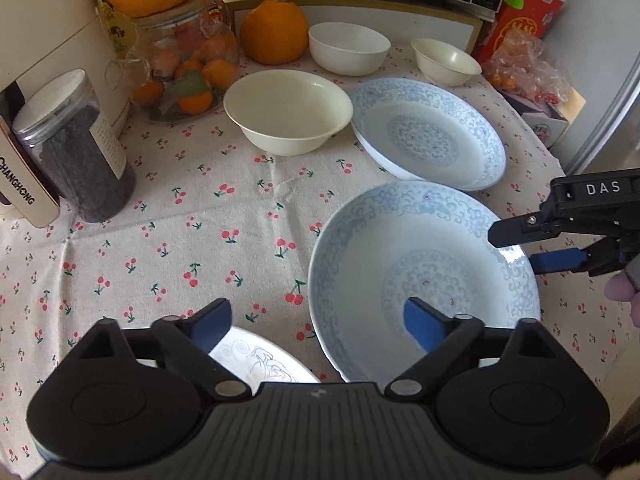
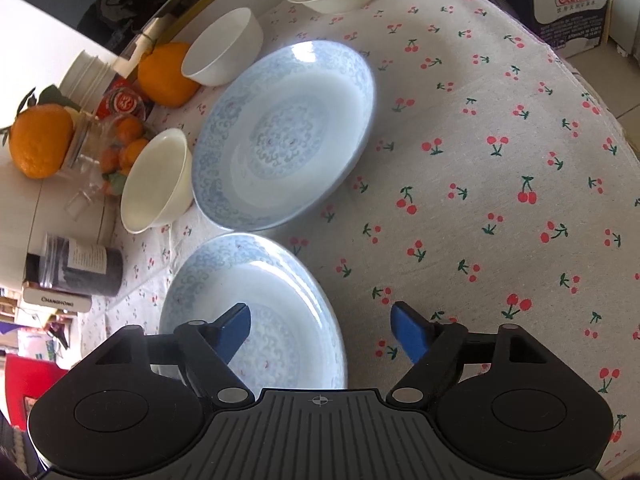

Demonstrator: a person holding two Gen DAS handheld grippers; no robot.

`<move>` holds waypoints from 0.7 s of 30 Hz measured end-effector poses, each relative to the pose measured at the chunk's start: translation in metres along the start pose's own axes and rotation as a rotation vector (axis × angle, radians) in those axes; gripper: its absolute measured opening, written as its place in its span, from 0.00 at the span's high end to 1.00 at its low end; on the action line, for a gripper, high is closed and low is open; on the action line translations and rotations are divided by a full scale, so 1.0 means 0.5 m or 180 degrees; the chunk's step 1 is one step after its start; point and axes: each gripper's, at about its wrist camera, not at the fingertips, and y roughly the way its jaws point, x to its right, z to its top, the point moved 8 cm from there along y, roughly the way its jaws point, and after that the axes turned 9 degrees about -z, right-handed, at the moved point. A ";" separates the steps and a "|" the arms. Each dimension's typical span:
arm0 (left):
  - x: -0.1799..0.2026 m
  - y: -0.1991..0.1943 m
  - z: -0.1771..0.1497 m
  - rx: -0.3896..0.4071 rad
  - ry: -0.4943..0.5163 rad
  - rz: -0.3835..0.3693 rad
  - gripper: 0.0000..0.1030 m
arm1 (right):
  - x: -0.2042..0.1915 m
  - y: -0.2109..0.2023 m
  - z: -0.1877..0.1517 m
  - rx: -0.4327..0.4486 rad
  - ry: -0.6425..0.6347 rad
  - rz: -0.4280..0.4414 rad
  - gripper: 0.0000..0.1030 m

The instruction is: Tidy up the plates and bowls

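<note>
Plates first: your left gripper (image 1: pixel 316 322) gapes wide and empty, its right finger over the near pale-blue patterned porcelain plate (image 1: pixel 424 276), ready to straddle the rim. Your right gripper (image 2: pixel 320 328), also spread and empty, brackets that plate's opposite rim. Beyond lies its twin plate (image 1: pixel 430 132), then cream bowls (image 1: pixel 288 110).

left wrist view: rides the left gripper (image 1: pixel 316 324), steeply down over the bench (image 1: pixel 168 216), close, facing the back clutter.
right wrist view: rides the right gripper (image 2: pixel 320 330), steeply down, close.
shared: near patterned plate (image 1: pixel 420 276) (image 2: pixel 256 300), far patterned plate (image 1: pixel 428 132) (image 2: pixel 284 132), bowls.
</note>
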 end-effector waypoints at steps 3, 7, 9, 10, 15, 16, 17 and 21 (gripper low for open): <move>-0.005 0.004 0.005 -0.0024 -0.0064 0.0044 0.02 | 0.006 -0.004 0.008 0.0038 0.0062 -0.0010 0.18; -0.010 0.007 0.016 -0.0034 -0.0218 0.0057 0.01 | 0.015 -0.014 0.026 0.0127 0.0129 -0.0035 0.17; -0.010 0.009 0.024 -0.0022 -0.0309 0.0033 0.01 | 0.019 -0.018 0.037 0.0173 0.0191 -0.0025 0.17; -0.010 0.010 0.030 -0.0008 -0.0357 0.0013 0.01 | 0.021 -0.020 0.043 0.0195 0.0232 -0.0016 0.17; -0.009 0.024 0.065 0.0127 -0.0569 -0.0037 0.01 | 0.033 -0.028 0.079 0.0305 0.0490 0.0087 0.17; -0.008 0.030 0.072 0.0158 -0.0621 -0.0047 0.01 | 0.034 -0.029 0.087 0.0328 0.0530 0.0119 0.17; -0.009 0.035 0.079 0.0185 -0.0675 -0.0046 0.01 | 0.035 -0.030 0.095 0.0356 0.0560 0.0146 0.17; -0.001 0.056 0.104 0.0335 -0.0843 -0.0038 0.01 | 0.044 -0.024 0.126 0.0477 0.0705 0.0190 0.17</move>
